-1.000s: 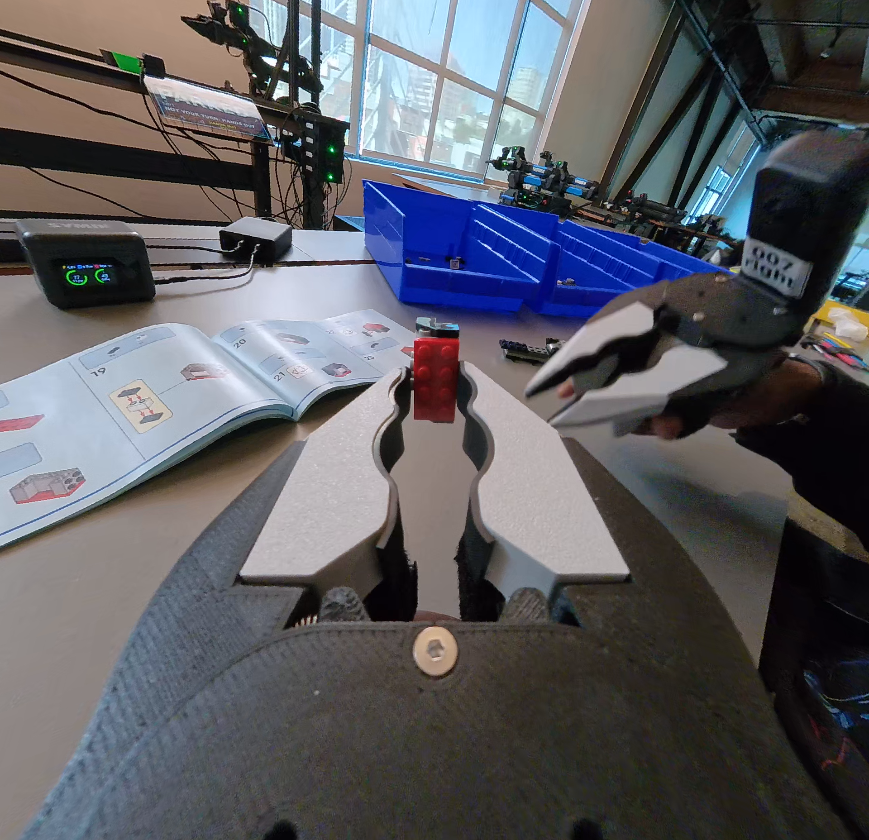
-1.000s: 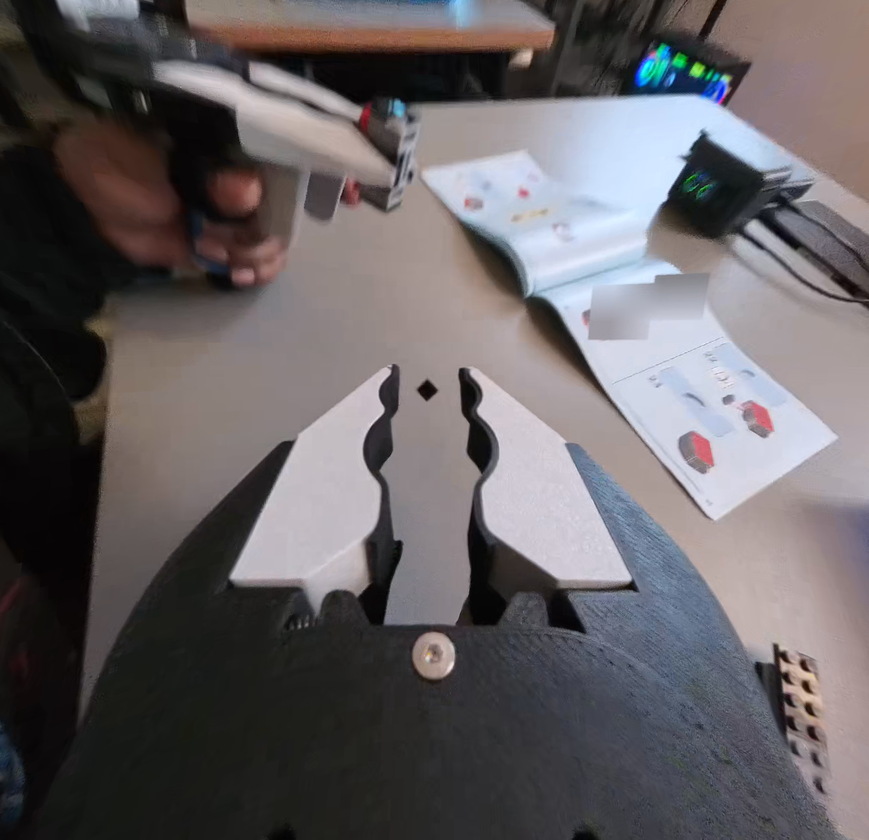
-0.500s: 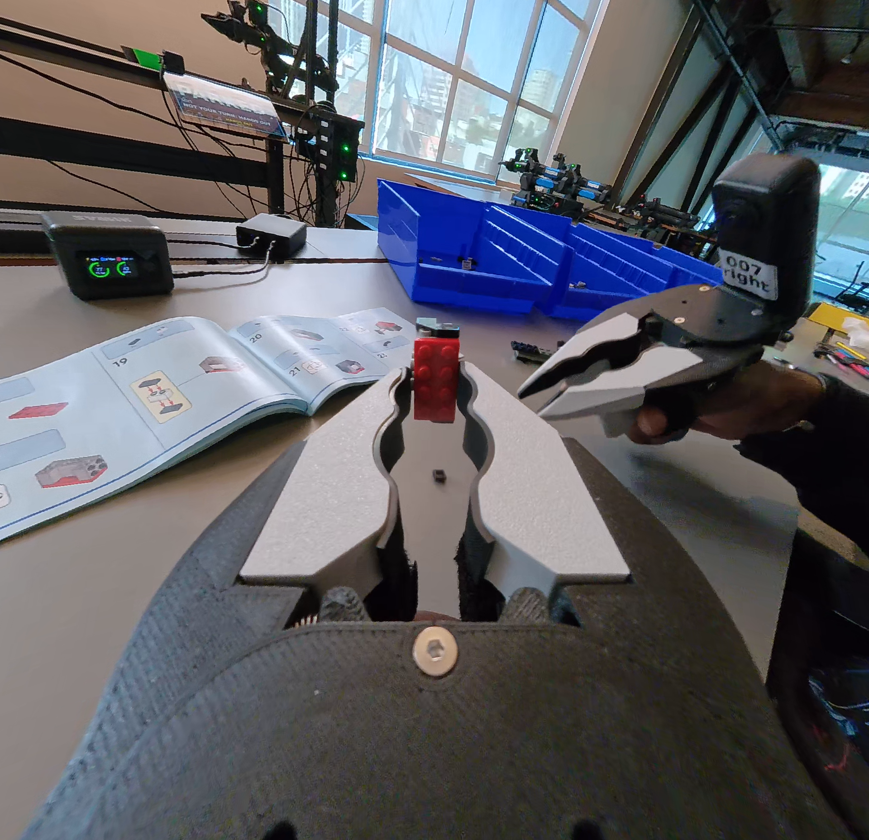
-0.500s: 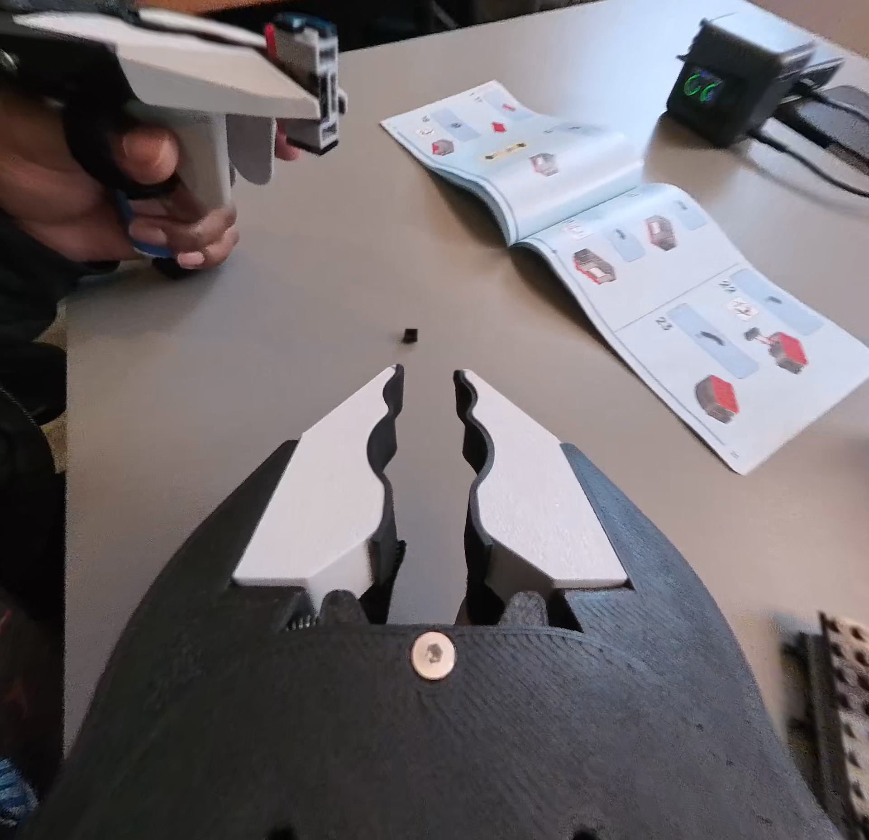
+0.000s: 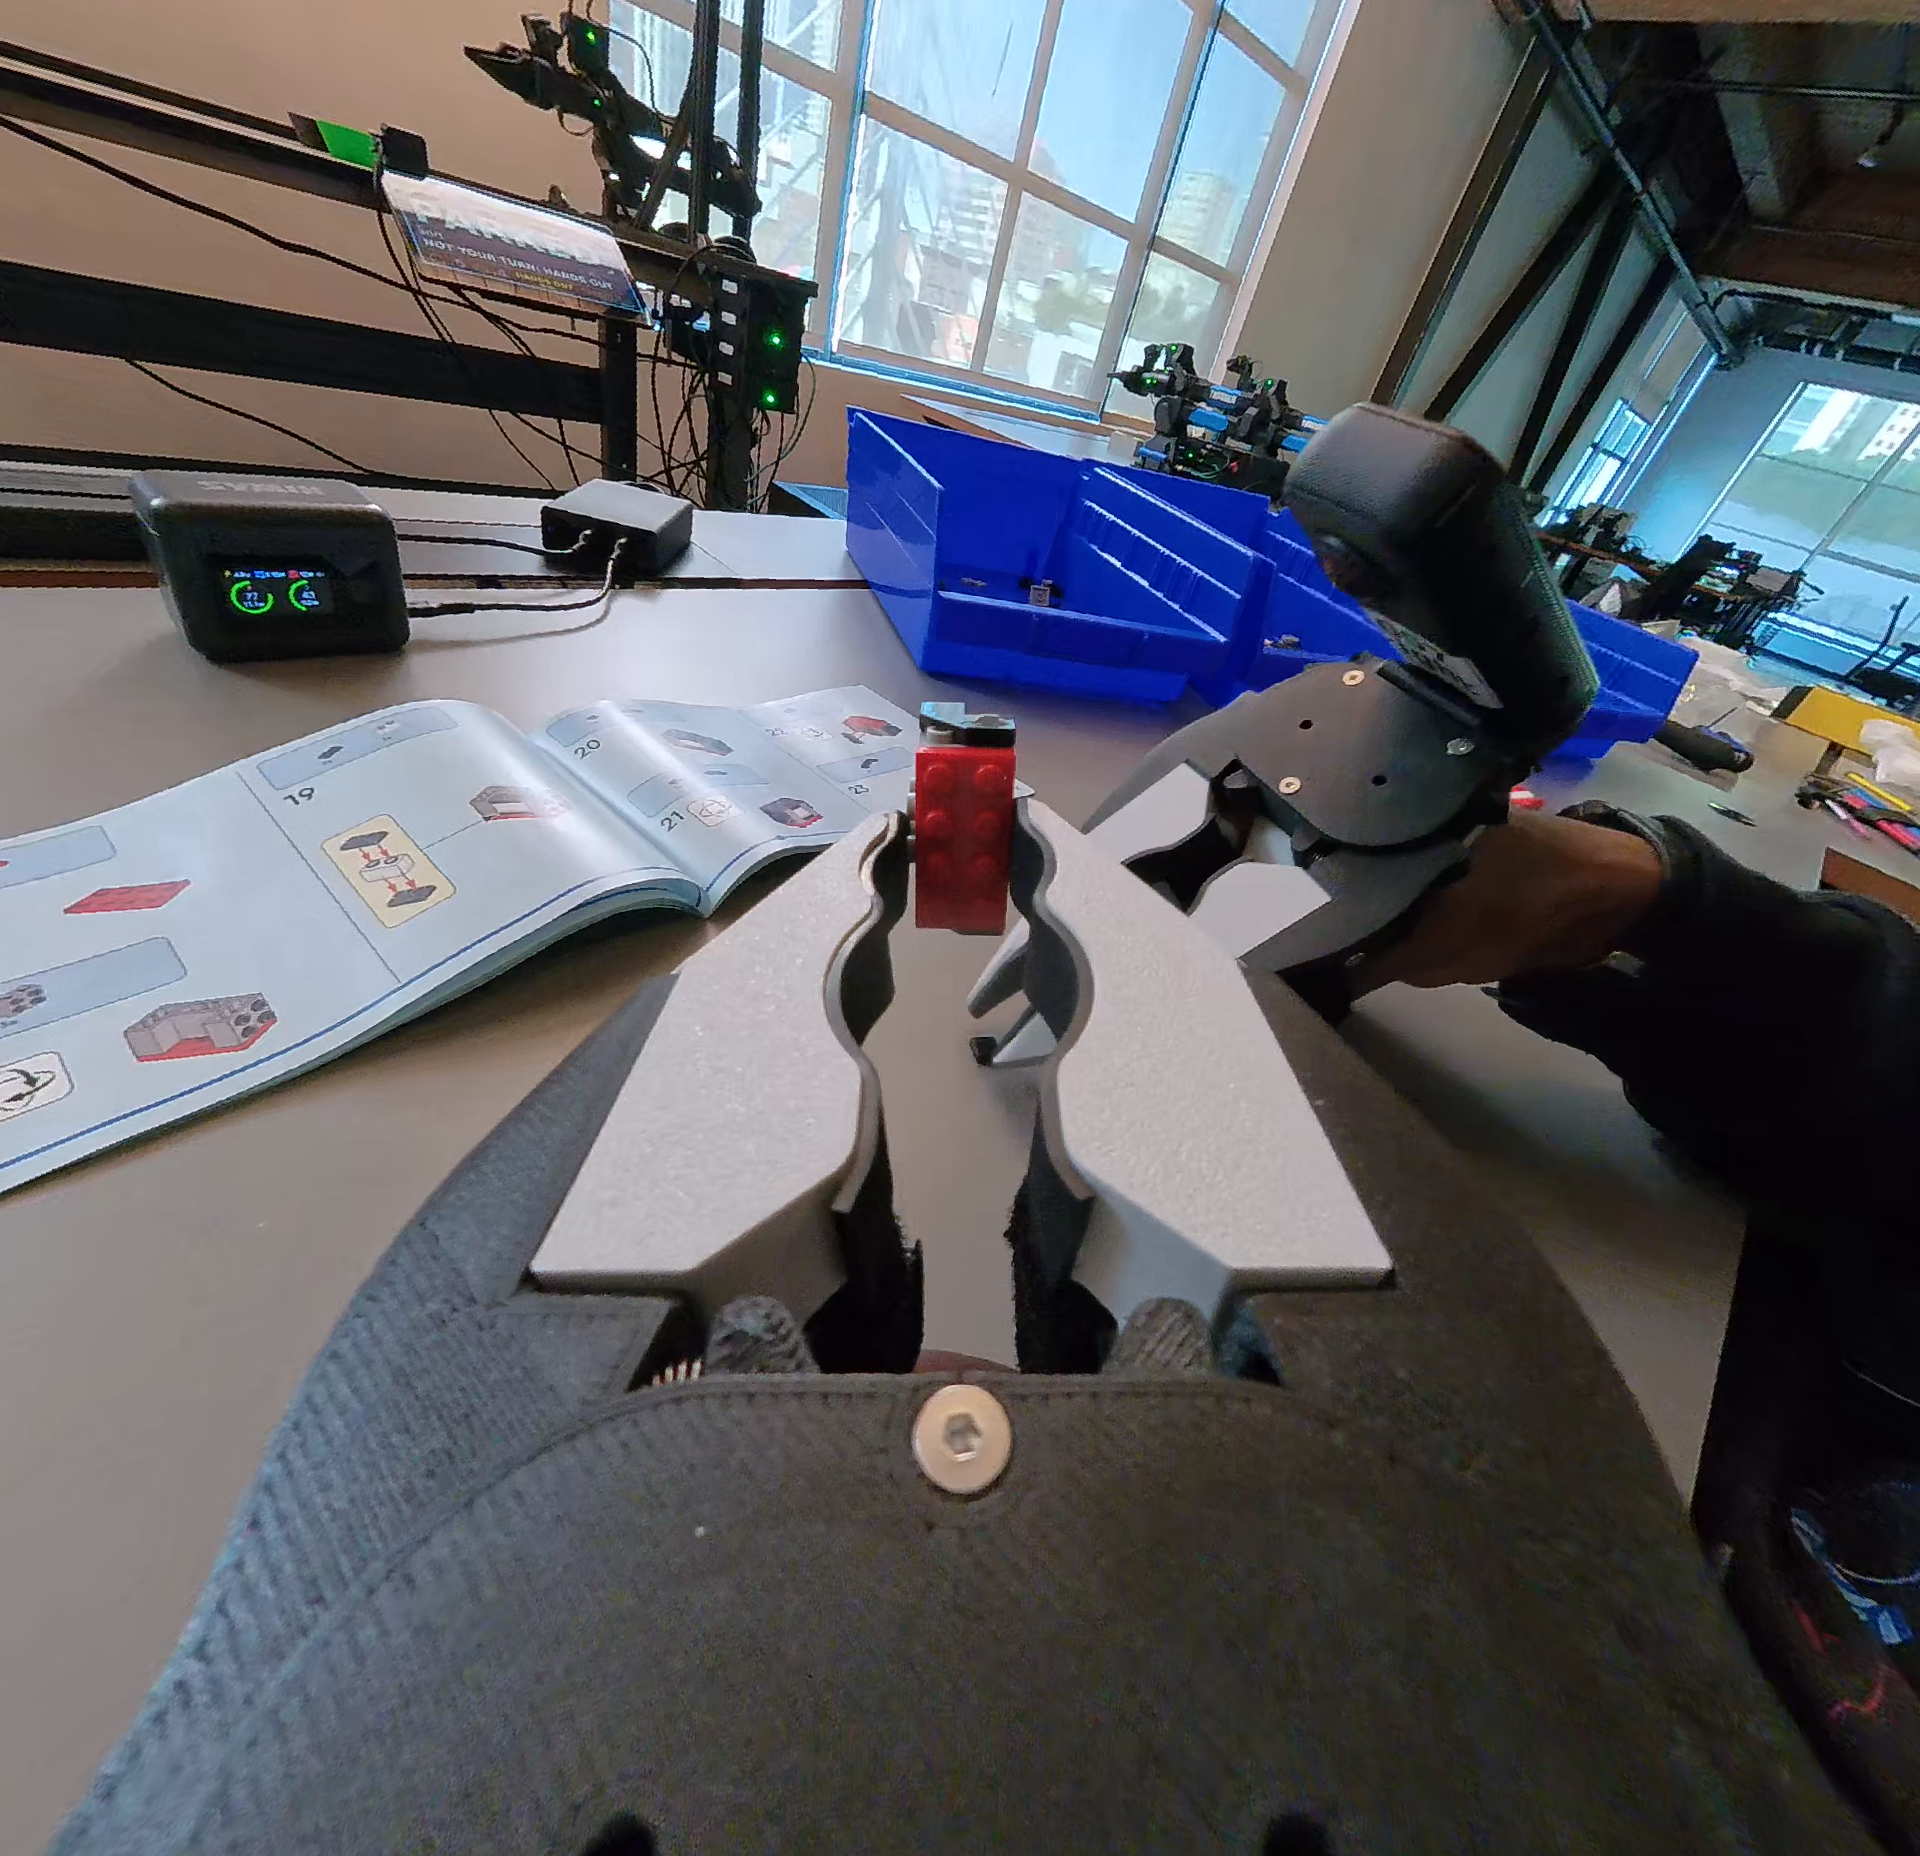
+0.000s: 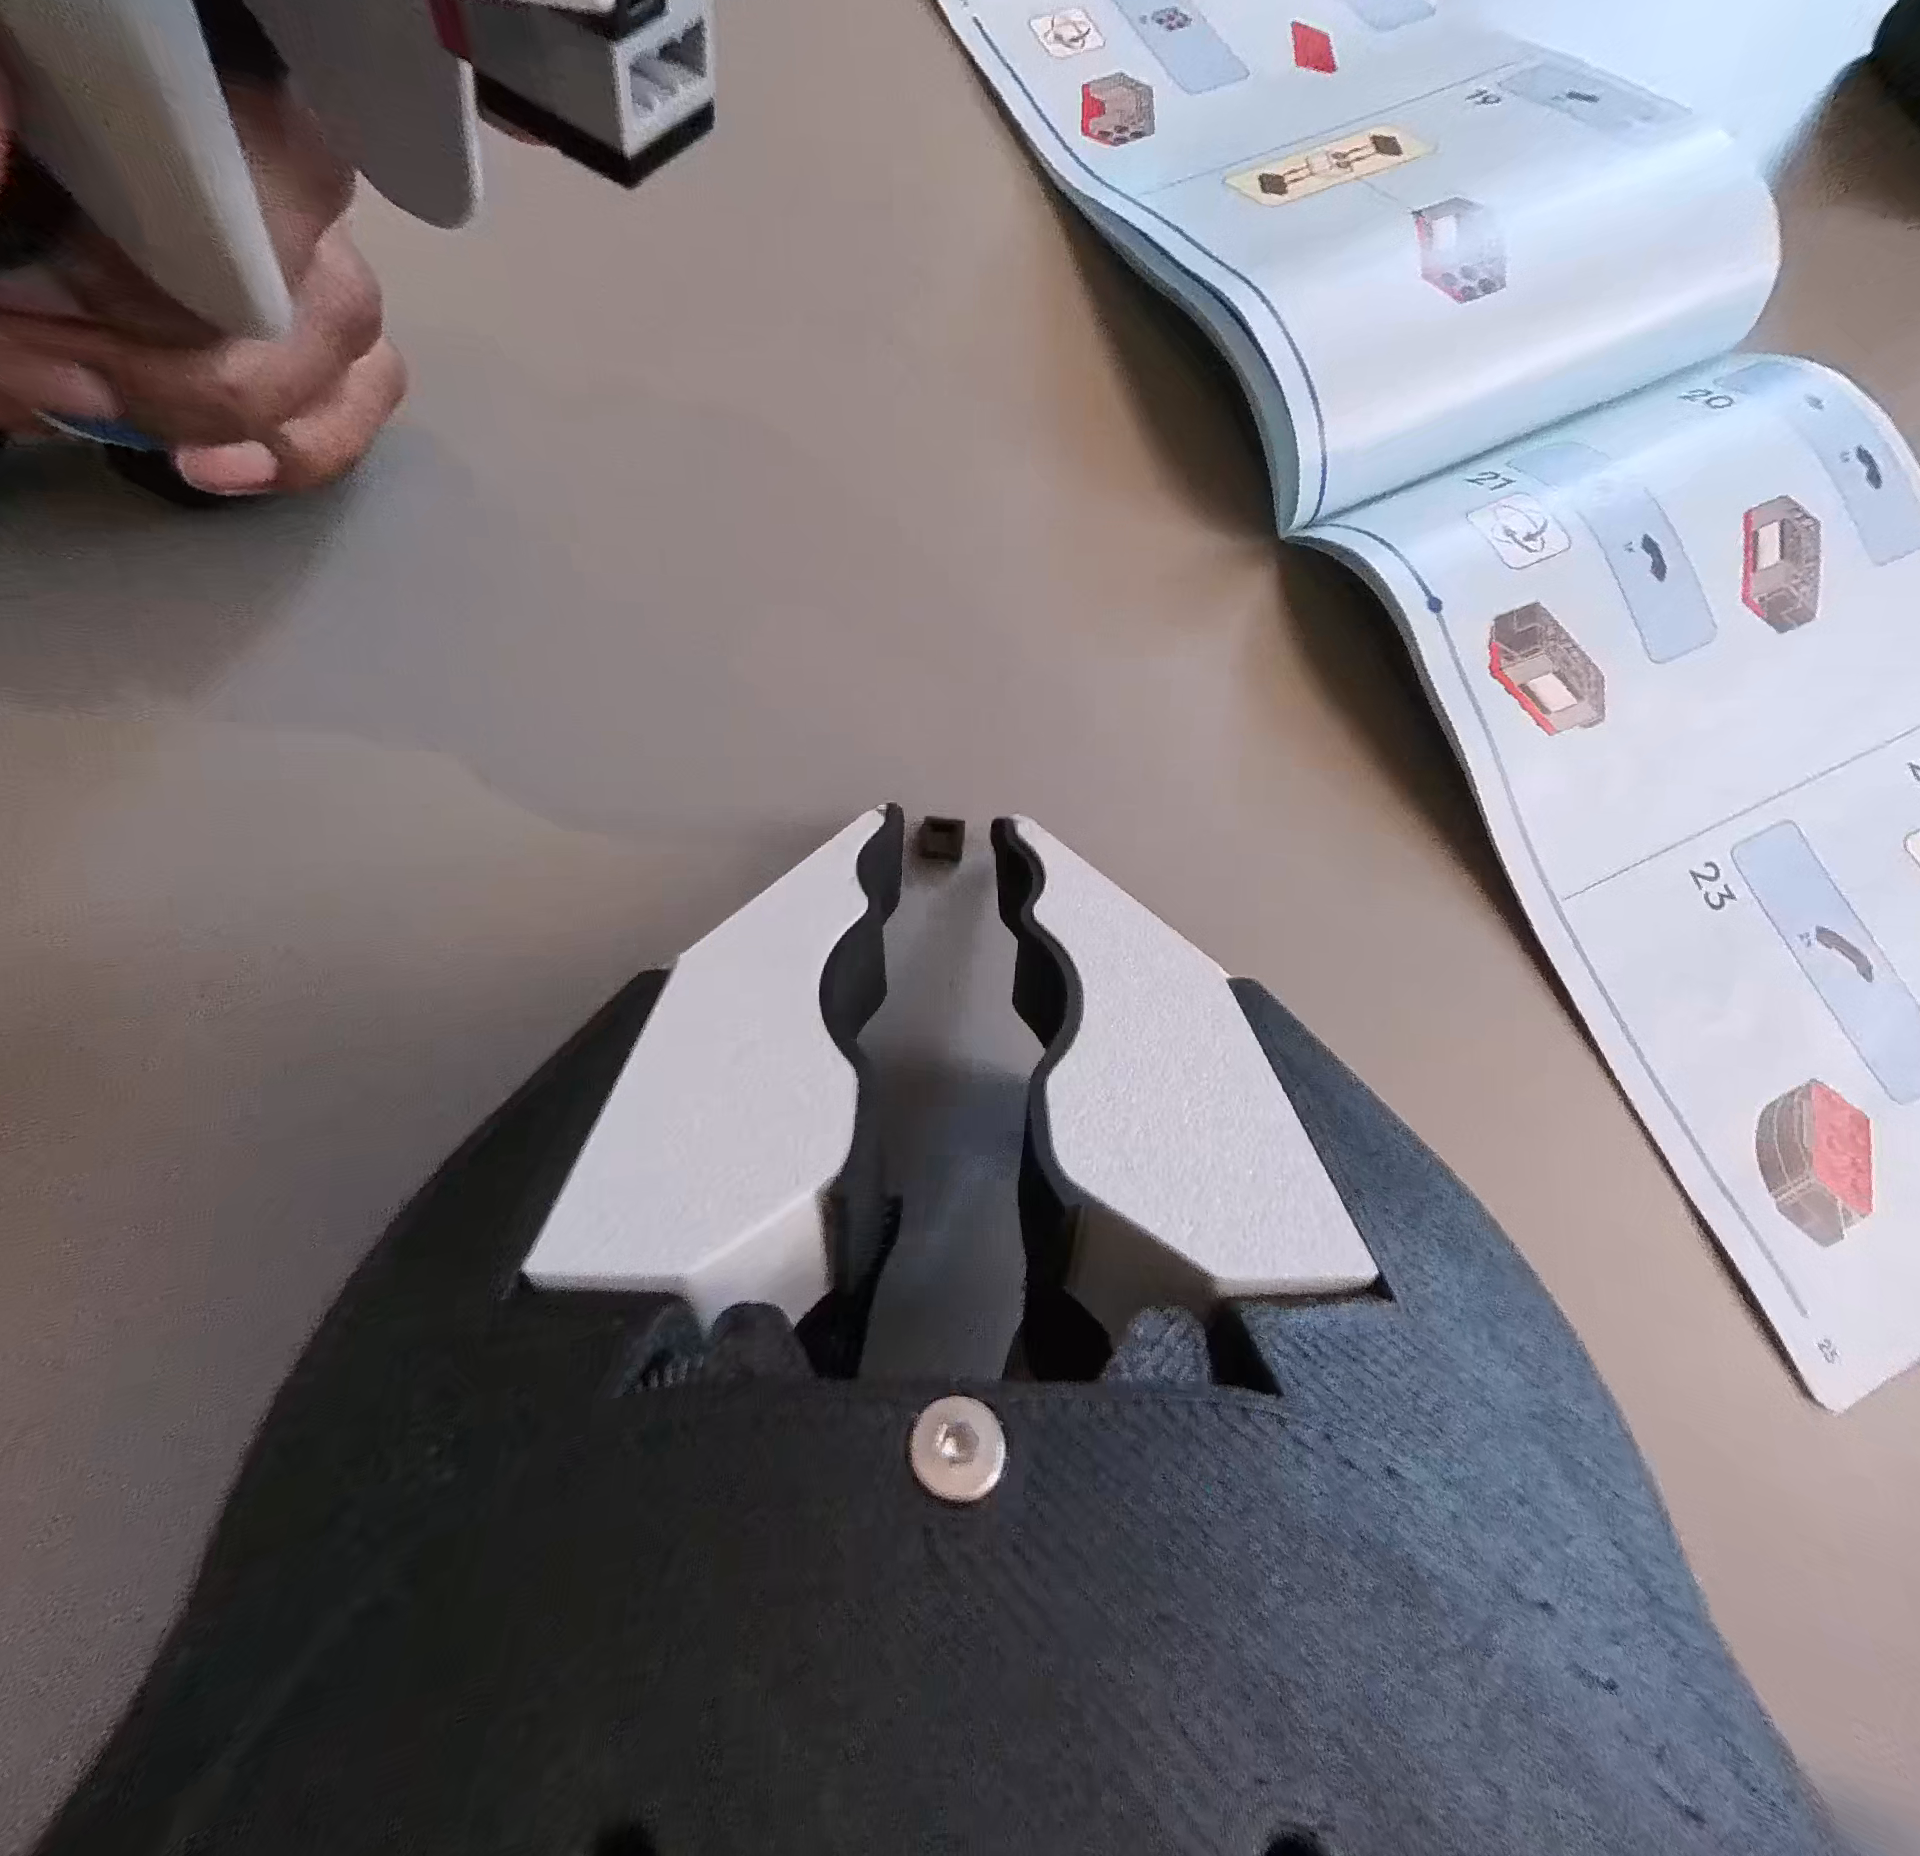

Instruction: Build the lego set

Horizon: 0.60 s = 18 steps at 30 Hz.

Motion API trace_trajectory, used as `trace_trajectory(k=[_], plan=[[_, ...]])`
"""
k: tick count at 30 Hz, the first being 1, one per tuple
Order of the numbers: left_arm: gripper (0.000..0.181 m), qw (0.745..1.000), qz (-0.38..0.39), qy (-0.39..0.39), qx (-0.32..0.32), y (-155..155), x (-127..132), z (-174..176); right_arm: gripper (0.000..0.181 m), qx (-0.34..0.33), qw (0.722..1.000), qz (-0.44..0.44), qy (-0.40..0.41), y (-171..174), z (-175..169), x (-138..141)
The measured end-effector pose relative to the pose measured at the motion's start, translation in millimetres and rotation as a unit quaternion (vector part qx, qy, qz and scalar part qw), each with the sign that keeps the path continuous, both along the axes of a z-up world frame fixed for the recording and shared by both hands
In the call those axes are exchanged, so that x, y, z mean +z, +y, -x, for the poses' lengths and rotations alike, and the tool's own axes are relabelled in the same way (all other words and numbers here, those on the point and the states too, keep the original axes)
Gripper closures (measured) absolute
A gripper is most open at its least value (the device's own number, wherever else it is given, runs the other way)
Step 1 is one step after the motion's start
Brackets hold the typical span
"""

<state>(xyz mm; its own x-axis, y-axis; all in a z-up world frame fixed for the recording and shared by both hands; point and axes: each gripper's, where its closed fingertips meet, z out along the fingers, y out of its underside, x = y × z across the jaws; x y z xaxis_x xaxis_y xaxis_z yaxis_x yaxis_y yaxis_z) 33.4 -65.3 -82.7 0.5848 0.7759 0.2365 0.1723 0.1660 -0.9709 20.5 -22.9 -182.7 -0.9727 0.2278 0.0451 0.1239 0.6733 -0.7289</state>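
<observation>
My left gripper point(image 5: 961, 850) is shut on a small lego build point(image 5: 962, 838), red studded face toward the camera with grey and black parts on top, held above the table. In the right wrist view the build point(image 6: 644, 61) shows its grey and black underside at the top left. My right gripper point(image 6: 938, 832) is open and tilted down at the table, with its fingertips on either side of a tiny black lego piece point(image 6: 940, 836). That piece point(image 5: 980, 1052) and the right gripper point(image 5: 1003, 1027) show through the left gripper's gap.
An open instruction booklet point(image 5: 343, 871) lies left of the grippers; in the right wrist view the booklet point(image 6: 1558, 518) is on the right. Blue bins point(image 5: 1049, 580) stand at the back. A black device with a lit screen point(image 5: 272, 575) and cables sit at the far left. Spacing between my two grippers at the tips: around 11 cm.
My right gripper has come down from mid-air toward the table and closed in on the tiny black piece, which now sits between its fingertips. The left gripper kept hold of the build.
</observation>
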Motion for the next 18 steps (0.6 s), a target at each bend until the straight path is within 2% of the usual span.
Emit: trace_trajectory(k=[2,5,6,8,10,12,15,18], plan=[[0.162,1.000,-0.002,0.000,0.000,-1.1,0.4,0.2,0.172,0.004,1.000,-0.012,0.008,-0.1,-0.3,-2.9],[0.162,1.000,-0.008,0.000,-0.001,-1.7,1.4,0.2,0.173,0.001,1.000,0.011,0.018,2.1,-0.1,4.8],[0.162,1.000,-0.009,0.000,-0.002,-1.8,1.8,0.0,0.173,0.006,0.999,0.045,0.031,2.9,-1.5,17.5],[0.162,1.000,-0.010,0.002,-0.002,-2.0,2.3,-0.7,0.172,-0.006,0.986,0.152,0.071,10.4,-0.4,62.4],[0.163,1.000,-0.012,0.002,-0.002,-2.9,2.9,-1.0,0.162,-0.022,0.966,0.248,0.065,27.6,-1.9,104.4],[0.162,1.000,-0.019,0.001,-0.004,-3.0,3.3,-1.0,0.152,-0.051,0.959,0.274,0.058,48.8,5.0,122.0],[0.163,1.000,-0.023,-0.002,-0.007,-1.5,2.7,-0.8,0.151,-0.090,0.963,0.244,0.070,75.5,14.4,118.8],[0.163,1.000,-0.019,-0.004,-0.007,-0.1,1.6,-0.5,0.152,-0.112,0.970,0.207,0.059,91.2,11.7,99.9]])
